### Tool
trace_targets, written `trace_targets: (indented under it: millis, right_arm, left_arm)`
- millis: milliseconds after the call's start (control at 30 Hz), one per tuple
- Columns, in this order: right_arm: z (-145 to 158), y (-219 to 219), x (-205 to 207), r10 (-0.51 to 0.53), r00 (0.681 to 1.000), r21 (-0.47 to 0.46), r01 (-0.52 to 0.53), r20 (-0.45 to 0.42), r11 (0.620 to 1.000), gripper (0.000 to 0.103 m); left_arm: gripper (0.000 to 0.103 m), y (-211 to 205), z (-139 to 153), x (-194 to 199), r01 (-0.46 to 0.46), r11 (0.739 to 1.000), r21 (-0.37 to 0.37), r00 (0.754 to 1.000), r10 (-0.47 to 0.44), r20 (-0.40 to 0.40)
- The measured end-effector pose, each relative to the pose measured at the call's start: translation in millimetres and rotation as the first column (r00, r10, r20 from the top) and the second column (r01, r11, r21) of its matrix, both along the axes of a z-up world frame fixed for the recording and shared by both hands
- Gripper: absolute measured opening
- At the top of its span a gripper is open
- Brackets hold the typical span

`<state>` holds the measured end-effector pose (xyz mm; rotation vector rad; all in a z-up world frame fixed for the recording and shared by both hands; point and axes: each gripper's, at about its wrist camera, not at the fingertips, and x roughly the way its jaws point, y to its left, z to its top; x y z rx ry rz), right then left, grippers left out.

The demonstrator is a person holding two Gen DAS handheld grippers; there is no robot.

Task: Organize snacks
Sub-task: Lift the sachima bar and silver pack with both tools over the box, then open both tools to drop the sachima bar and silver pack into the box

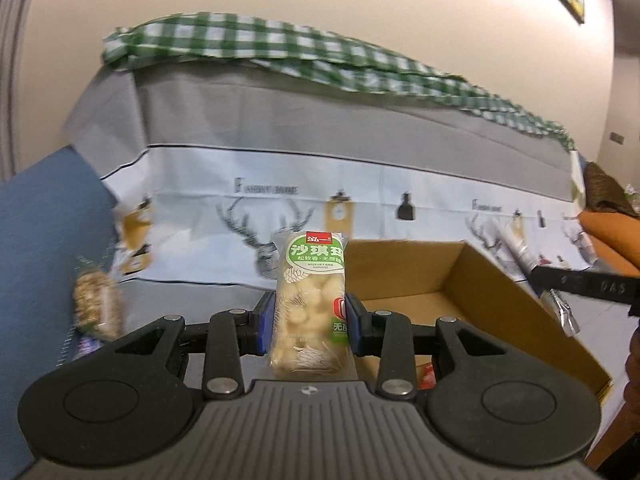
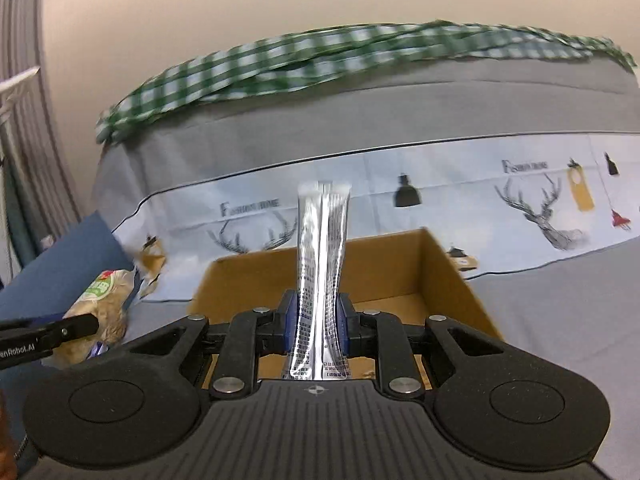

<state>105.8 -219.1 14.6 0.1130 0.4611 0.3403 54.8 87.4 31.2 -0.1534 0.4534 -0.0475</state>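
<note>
Left wrist view. The left gripper [image 1: 310, 322] is clenched on a green-labelled sachima pack [image 1: 312, 300], its blue pads pressing the two long sides so that the pack stands upright with the label facing the camera. This grip at mid-length probably keeps the soft pack from sagging while it is carried. The open cardboard box [image 1: 500, 280] lies just right of the pack, on the grey printed cloth [image 1: 360, 184]; a red-wrapped item [image 1: 426, 374] shows low inside it. Another snack pack [image 1: 96, 308] lies blurred at near left.

Right wrist view. The right gripper [image 2: 316, 326] is clamped tightly on a slim silver sachet [image 2: 322, 264], held upright by its lower part. The box [image 2: 452, 280] sits directly beyond, its open top towards the gripper, seemingly the destination for both snacks. Neither item is inside it yet.
</note>
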Motion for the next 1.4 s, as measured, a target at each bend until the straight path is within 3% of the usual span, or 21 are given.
trace_targets:
  millis: [100,167,267,533,600,667,733,1133,1400]
  right_arm:
    - [-3.0,-3.3,1.7,0.001,1.000,-0.057,0.000,0.022,0.998,0.021]
    - [-4.7,-4.2,-1.1,0.009,0.999,-0.094,-0.005,0.036,0.996,0.004]
    - [-5.9,-2.5,-4.5,0.015,0.998,-0.137,-0.007,0.059,0.991,0.003]
    - [-11.3,-7.8,0.0,-0.004,0.999,-0.142,0.009,0.035,0.990,0.004]
    - [-15.3,-8.4,5.1,-0.020,1.000,-0.141,0.020,0.003,0.990,0.014]
    - [-18.3,-9.1,8.7,-0.046,0.999,-0.129,0.042,-0.022,0.991,0.055]
    - [-17.7,-10.3,9.2,-0.075,0.997,-0.120,0.072,-0.015,0.990,0.070]
    - [-23.3,-5.8,10.5,-0.085,0.996,-0.146,0.080,-0.031,0.986,0.074]
    - [-25.8,-1.7,12.8,-0.077,0.997,-0.171,0.070,-0.032,0.983,0.072]
  left_arm:
    - [0.039,-12.5,-0.2,4.7,0.019,1.000,-0.013,1.000,-0.019,0.019]
    - [0.040,-19.0,-0.7,7.9,0.029,0.999,-0.026,0.999,-0.029,0.031]
    - [0.039,-29.9,-2.0,12.7,0.052,0.998,-0.041,0.998,-0.050,0.048]
    - [0.040,-54.6,-5.3,21.2,0.141,0.988,-0.070,0.988,-0.136,0.068]
    - [0.043,-59.9,-6.2,23.0,0.201,0.974,-0.105,0.979,-0.195,0.062]
    - [0.064,-65.1,-6.0,21.1,0.237,0.965,-0.111,0.971,-0.230,0.072]
    - [0.066,-68.9,-5.1,18.4,0.253,0.963,-0.088,0.965,-0.246,0.087]
    - [0.065,-47.4,-13.3,25.4,0.162,0.980,-0.112,0.987,-0.163,0.005]
    - [0.044,-38.1,-15.2,26.5,0.130,0.987,-0.098,0.991,-0.133,-0.024]
